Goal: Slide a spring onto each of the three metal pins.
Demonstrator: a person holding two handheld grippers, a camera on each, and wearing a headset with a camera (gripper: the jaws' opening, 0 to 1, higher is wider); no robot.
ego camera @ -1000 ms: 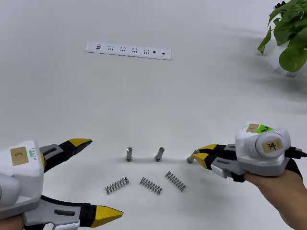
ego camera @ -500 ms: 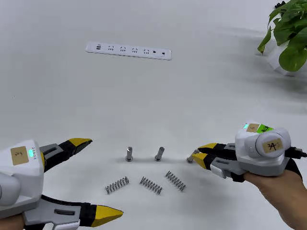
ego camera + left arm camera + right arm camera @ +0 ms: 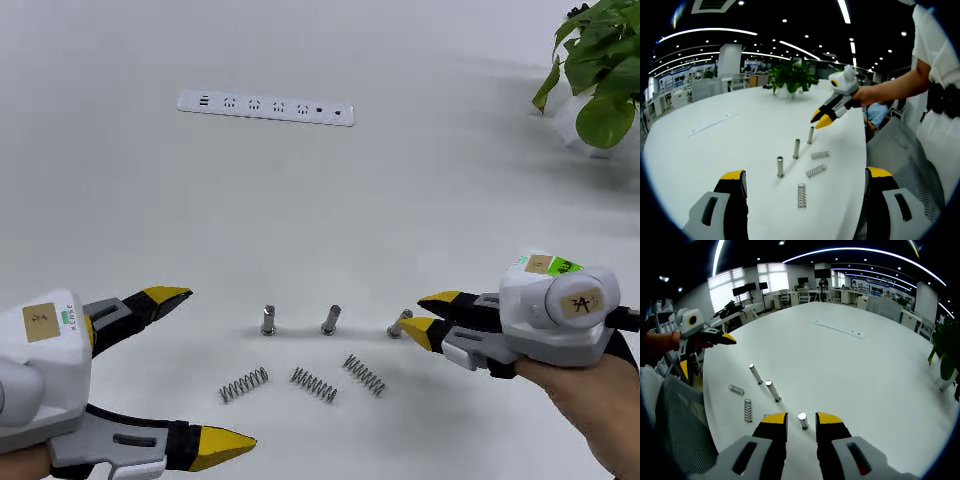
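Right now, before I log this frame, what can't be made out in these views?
- Right gripper view: the third spring is mostly hidden behind a jaw of the right gripper.
- Head view: the rightmost pin is small and close against that gripper's lower jaw, so contact cannot be told.
- Head view: the plant is cut off by the top and right edges.
- Head view: markings on the power strip are too small to read.

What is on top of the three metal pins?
Nothing: the pins stand bare, and the three springs lie on the table beside them. The right gripper partly covers the rightmost pin.
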